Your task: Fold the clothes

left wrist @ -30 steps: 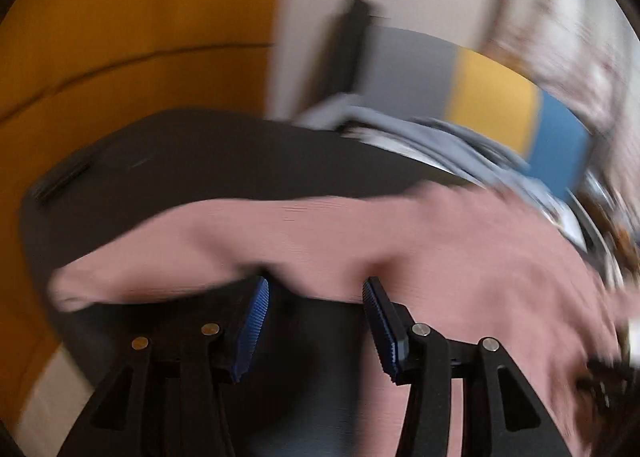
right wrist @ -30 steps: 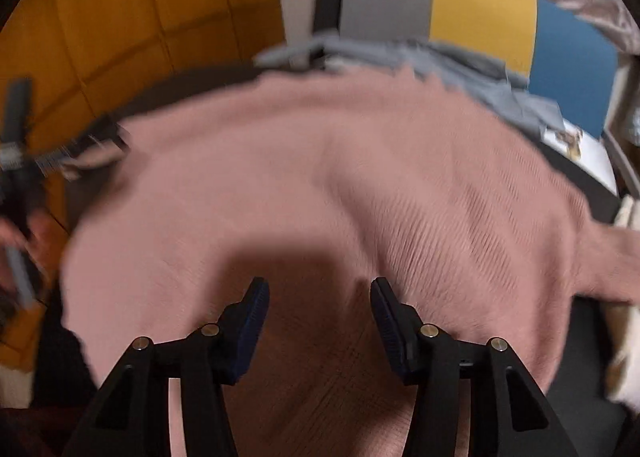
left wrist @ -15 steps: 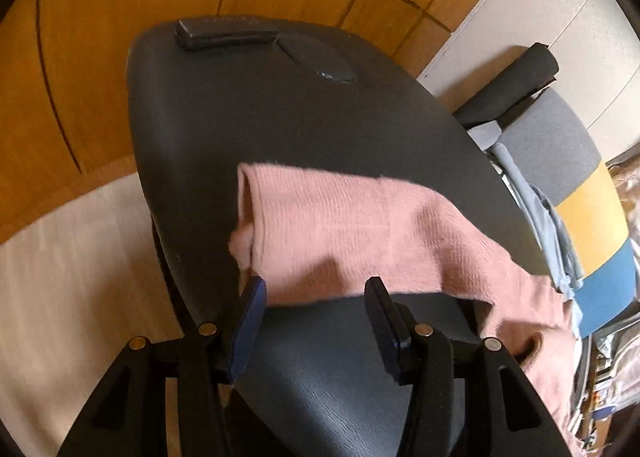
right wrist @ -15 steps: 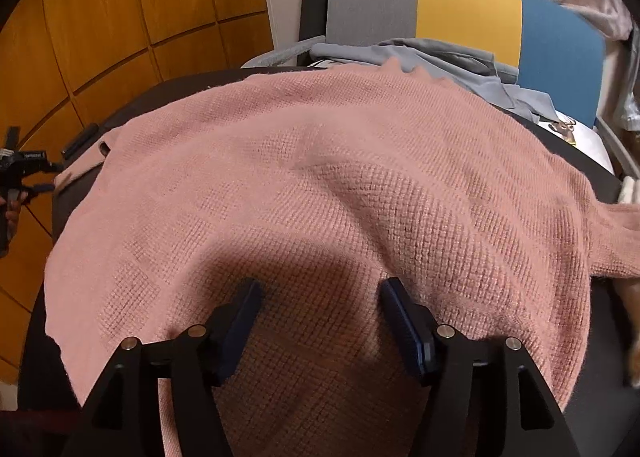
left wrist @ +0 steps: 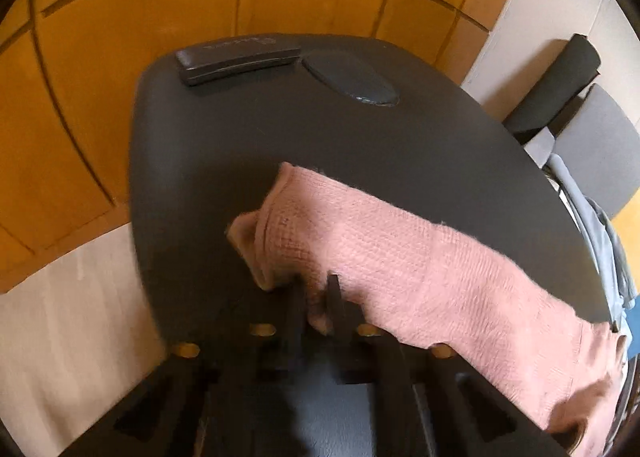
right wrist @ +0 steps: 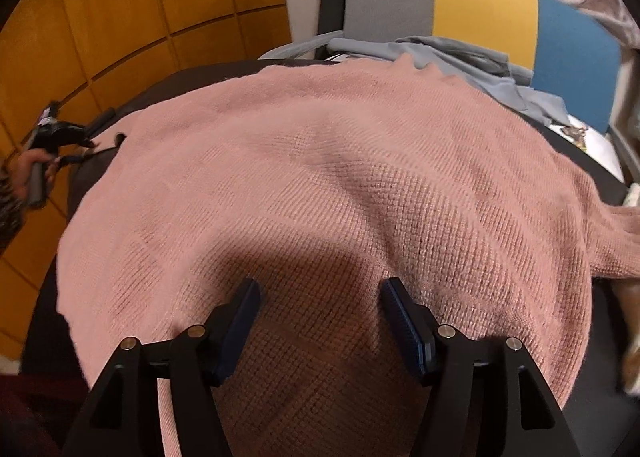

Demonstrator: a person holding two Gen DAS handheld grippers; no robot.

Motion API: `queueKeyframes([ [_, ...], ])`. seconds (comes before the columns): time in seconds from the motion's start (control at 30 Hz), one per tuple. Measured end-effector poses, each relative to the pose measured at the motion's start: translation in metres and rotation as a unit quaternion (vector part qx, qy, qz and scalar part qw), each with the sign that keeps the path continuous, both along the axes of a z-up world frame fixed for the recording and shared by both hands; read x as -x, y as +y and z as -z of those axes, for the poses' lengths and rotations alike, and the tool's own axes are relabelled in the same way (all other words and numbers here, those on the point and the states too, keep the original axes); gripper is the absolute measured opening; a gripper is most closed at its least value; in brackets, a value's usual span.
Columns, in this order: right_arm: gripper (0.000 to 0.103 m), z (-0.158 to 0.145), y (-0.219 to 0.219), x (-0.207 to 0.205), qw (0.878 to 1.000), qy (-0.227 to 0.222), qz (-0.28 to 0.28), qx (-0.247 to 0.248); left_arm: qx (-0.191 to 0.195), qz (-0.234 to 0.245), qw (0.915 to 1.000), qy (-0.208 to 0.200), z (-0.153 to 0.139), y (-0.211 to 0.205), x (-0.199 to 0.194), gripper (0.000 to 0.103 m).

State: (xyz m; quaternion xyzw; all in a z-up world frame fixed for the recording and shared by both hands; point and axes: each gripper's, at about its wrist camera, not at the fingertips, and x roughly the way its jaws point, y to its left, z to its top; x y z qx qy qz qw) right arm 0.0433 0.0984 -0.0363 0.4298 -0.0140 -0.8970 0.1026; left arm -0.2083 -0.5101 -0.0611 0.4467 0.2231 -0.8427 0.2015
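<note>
A dusty-pink waffle-knit sweater [right wrist: 340, 185] is lying across the dark charcoal surface [left wrist: 248, 145]. A chair [right wrist: 480, 13] is showing grey, yellow and blue panels beneath pale blue-grey clothing [right wrist: 472, 61]. Amber wood panelling [left wrist: 160, 9] is glowing behind; the black tool [right wrist: 320, 317] is showing navy pads.

Light: warm indoor, fairly even; the wooden wall panels [left wrist: 120, 57] glow orange.
Shadow: a dark patch lies on the pink sweater [right wrist: 340, 177] just ahead of the right gripper [right wrist: 320, 297].
Blur: the left gripper [left wrist: 318, 309] and nearby floor are smeared; the right wrist view is sharp mid-frame.
Distortion: fisheye bending, black corners, soft edges in both views.
</note>
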Motion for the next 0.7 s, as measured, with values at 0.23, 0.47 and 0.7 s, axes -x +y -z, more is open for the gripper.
queueKeyframes([
  [0.23, 0.041, -0.053, 0.011, 0.047, 0.995, 0.012, 0.016, 0.093, 0.048, 0.015, 0.9985, 0.021, -0.007, -0.005, 0.029, 0.006],
  [0.47, 0.041, -0.032, -0.048, 0.167, 1.0, -0.02, -0.016, 0.007, 0.101, 0.023, 0.993, 0.057, -0.041, -0.027, 0.059, 0.006],
  [0.7, 0.046, 0.004, -0.062, 0.195, 0.999, -0.035, 0.021, -0.003, 0.151, 0.036, 0.9866, 0.051, -0.056, -0.027, 0.111, 0.006],
])
